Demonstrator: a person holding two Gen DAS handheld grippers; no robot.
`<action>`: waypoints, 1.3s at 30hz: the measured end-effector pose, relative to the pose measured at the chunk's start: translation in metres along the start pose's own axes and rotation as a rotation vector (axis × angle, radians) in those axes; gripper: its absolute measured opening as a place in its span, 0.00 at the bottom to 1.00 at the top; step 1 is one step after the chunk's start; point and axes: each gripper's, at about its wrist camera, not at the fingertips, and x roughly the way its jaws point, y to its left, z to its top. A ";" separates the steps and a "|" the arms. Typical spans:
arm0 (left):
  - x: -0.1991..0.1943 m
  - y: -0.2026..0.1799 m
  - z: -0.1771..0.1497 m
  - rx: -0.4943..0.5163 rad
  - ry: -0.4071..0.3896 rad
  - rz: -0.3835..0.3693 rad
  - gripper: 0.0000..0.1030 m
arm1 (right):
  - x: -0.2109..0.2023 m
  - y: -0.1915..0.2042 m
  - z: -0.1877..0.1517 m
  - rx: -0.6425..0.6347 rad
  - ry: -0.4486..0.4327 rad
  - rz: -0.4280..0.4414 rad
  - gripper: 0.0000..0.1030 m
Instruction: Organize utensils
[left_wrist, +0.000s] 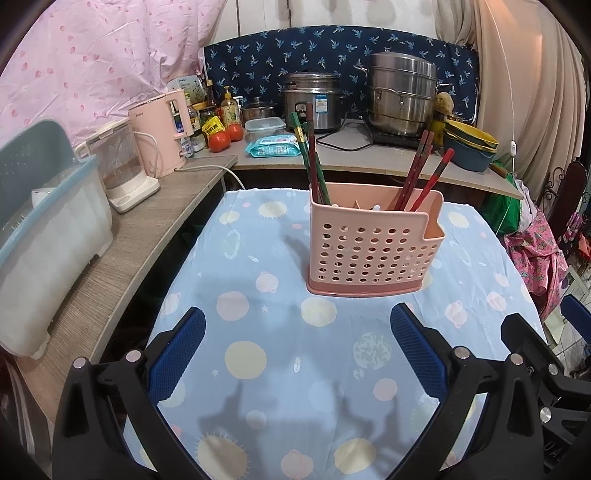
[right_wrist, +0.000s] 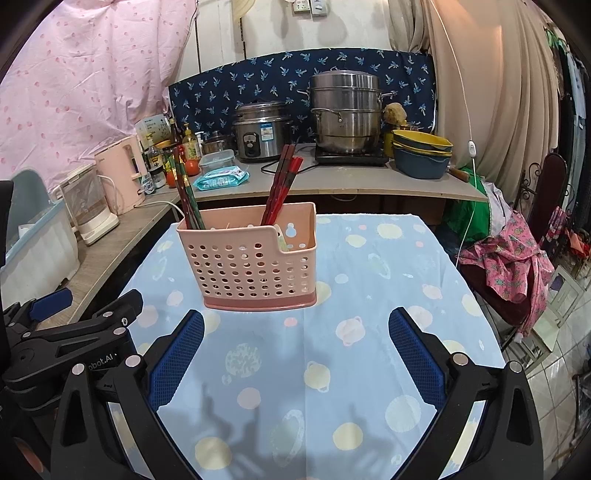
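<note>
A pink perforated utensil holder (left_wrist: 369, 243) is standing upright on the desk (left_wrist: 266, 317), which is wearing a pale blue cloth printed with planets. From the left wrist view the holder is sitting at about one o'clock from the left hand-held gripper (left_wrist: 297, 354), well apart from it. That gripper's blue-padded fingers (left_wrist: 177, 354) are spread wide apart with nothing between them, hovering over the bare cloth.

The right hand-held gripper (right_wrist: 295, 354) is doing the same: its blue pads (right_wrist: 415, 354) are standing wide apart, gripping nothing, and the holder (right_wrist: 255, 258) is sitting at about eleven o'clock from it. The two grippers are hanging side by side; part of the left one is showing at nine o'clock in the right wrist view.

Inside the holder, a bundle of green and dark chopsticks (left_wrist: 312, 155) is leaning in the left compartment, while a group of red chopsticks (left_wrist: 424, 173) is tilting toward one o'clock in a compartment further right. The lower notched pocket at the holder's right end is holding something pale that I cannot make out.

Beyond the desk, a counter is carrying a rice cooker (left_wrist: 314, 99), a stacked steel steamer (left_wrist: 402, 96), a pink kettle (left_wrist: 162, 133), two tomatoes (left_wrist: 225, 136), a pack of wipes (left_wrist: 271, 146) and stacked bowls (left_wrist: 469, 144).
</note>
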 end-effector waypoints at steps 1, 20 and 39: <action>0.000 0.000 0.000 0.001 -0.002 0.002 0.93 | 0.000 0.000 0.000 -0.001 0.000 0.000 0.94; 0.001 -0.002 -0.002 0.010 0.005 0.008 0.93 | 0.002 -0.001 -0.003 0.003 0.005 0.001 0.94; 0.002 -0.002 -0.002 0.011 0.007 0.008 0.93 | 0.002 -0.002 -0.002 0.002 0.006 0.000 0.94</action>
